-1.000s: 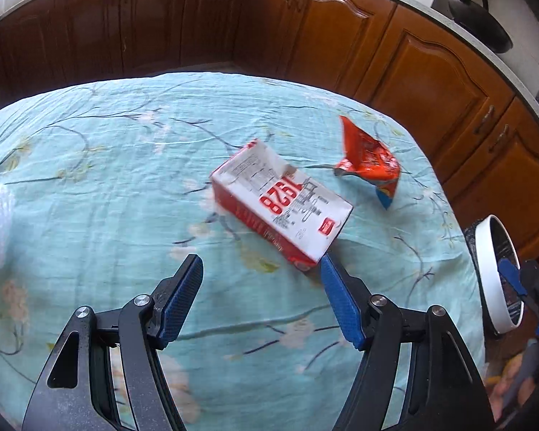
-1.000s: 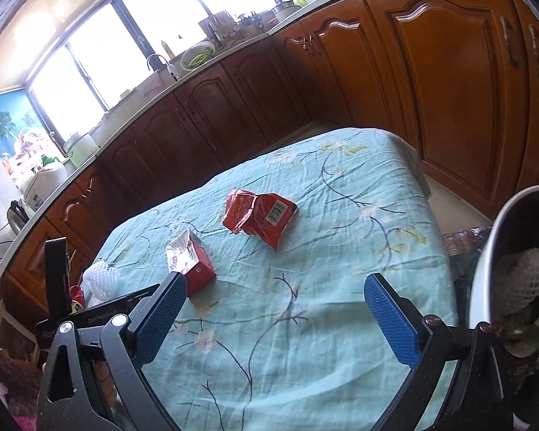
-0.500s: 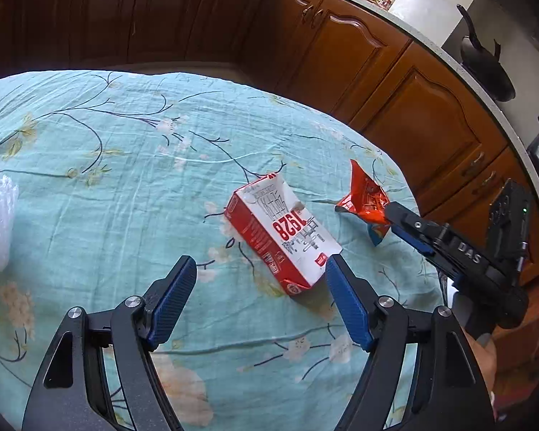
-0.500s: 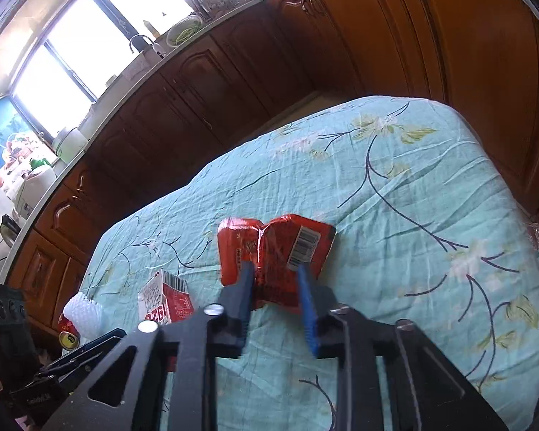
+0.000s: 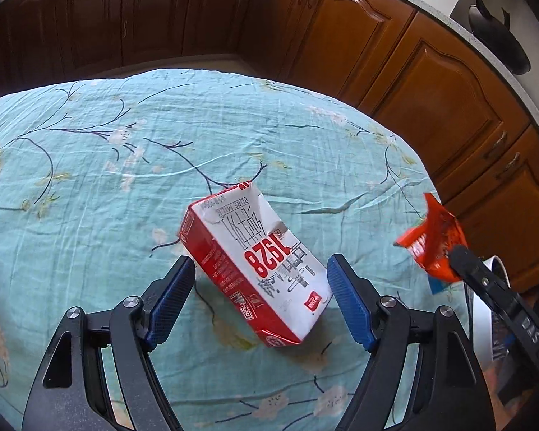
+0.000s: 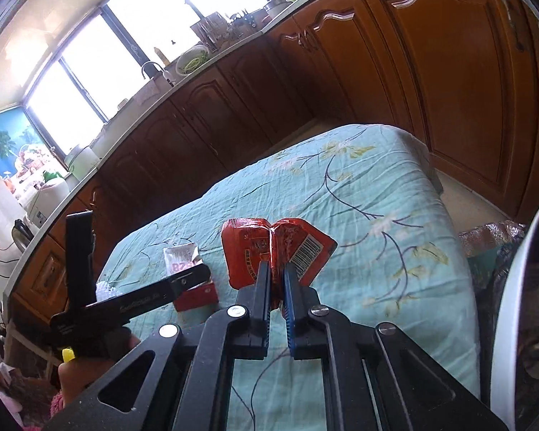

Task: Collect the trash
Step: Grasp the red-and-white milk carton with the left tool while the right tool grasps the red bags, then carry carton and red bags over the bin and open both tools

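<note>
Thin red foil wrapper (image 6: 276, 251) is all our right tool (image 6: 277, 280) pinches, so it may slip free, while our wide-open left tool (image 5: 258, 301), straddling the milk carton (image 5: 255, 269), could nudge it askew.

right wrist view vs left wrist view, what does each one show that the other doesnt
Only the right wrist view shows the windows, the sink faucet and the right gripper shut on the red snack wrapper; its jaws have just been closing.

Only the left wrist view shows the black pan on the counter and the left gripper open around the milk carton, pads not touching.

Both show the wrapper, the carton, the teal floral tablecloth and the white bin rim.
</note>
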Motion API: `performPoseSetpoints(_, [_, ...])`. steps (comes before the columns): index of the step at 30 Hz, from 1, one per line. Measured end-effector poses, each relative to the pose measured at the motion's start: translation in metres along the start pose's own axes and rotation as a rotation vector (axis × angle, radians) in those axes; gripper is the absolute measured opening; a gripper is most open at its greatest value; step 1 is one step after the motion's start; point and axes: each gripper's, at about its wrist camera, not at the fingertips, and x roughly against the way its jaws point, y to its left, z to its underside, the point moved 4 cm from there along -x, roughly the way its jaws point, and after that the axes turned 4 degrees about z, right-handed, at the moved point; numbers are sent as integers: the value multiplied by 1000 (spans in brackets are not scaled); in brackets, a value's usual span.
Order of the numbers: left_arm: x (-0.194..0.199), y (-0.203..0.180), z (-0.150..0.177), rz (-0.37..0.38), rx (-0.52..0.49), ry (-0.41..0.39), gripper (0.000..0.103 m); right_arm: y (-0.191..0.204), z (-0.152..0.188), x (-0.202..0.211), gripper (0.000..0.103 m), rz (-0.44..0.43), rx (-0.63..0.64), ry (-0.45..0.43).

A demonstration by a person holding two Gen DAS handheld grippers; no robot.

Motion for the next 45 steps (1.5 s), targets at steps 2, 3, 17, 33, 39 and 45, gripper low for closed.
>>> performPoseSetpoints(2, [-3, -6, -2, -21, -27, -11, 77, -7, 6, 11, 7, 0, -17, -11])
performPoseSetpoints(3, [-5, -10, -3, -33, -45, -15, 77, -8, 6, 14, 7, -2, -27, -16])
performPoseSetpoints(17, [13, -51, 28, 120, -171, -14, 28, -14, 26, 67, 7, 3, -53, -91])
performPoseSetpoints(33, [72, -114, 101, 237, -364, -18, 28, -26, 59, 107, 7, 51, -92, -138])
performPoseSetpoints(39, [76, -135, 116, 241, -416, -10, 28, -40, 69, 121, 7, 73, -106, -159])
performPoseSetpoints(45, [85, -155, 129, 246, -463, -14, 28, -55, 77, 139, 7, 97, -129, -179])
